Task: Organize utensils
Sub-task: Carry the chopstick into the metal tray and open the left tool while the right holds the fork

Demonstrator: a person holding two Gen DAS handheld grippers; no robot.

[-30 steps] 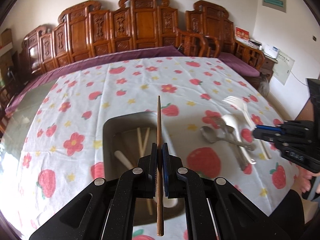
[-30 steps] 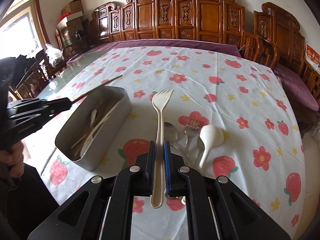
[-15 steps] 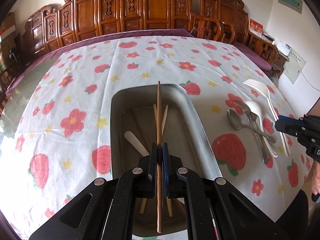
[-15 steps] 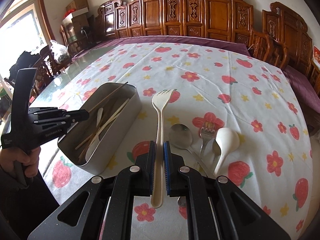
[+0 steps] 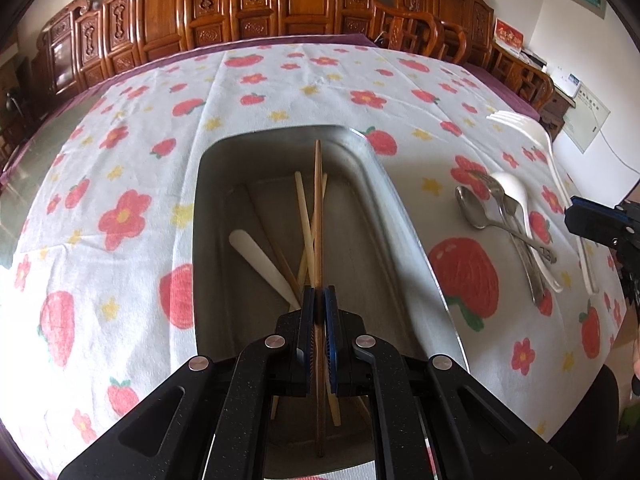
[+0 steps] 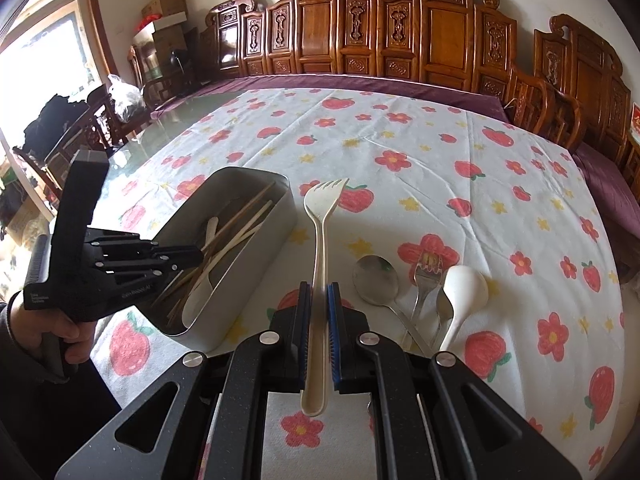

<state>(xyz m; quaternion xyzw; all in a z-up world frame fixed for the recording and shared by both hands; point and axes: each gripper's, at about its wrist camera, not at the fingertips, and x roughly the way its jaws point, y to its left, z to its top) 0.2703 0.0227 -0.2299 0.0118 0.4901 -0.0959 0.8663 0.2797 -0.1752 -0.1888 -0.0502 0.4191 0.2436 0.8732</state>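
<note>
The left gripper (image 5: 319,300) is clamped on a dark wooden chopstick (image 5: 317,208), low inside the oblong metal tin (image 5: 404,224) that already holds chopsticks and a white utensil. The right gripper (image 6: 319,300) grips a cream plastic fork (image 6: 322,216) above the worktop. A steel spoon (image 6: 375,278), steel fork (image 6: 426,280) and white ladle spoon (image 6: 464,290) remain unsorted.

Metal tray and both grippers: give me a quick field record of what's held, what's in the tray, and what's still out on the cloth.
left gripper: shut on dark wooden chopstick, held over the tray interior
right gripper: shut on cream plastic fork, tines pointing away, beside the tray
metal tray: holds light chopsticks and a cream utensil handle
still on tablecloth: metal spoon, metal fork, white soup spoon, overlapping in one cluster
next likely: release chopstick into tray, then bring over the fork
</note>
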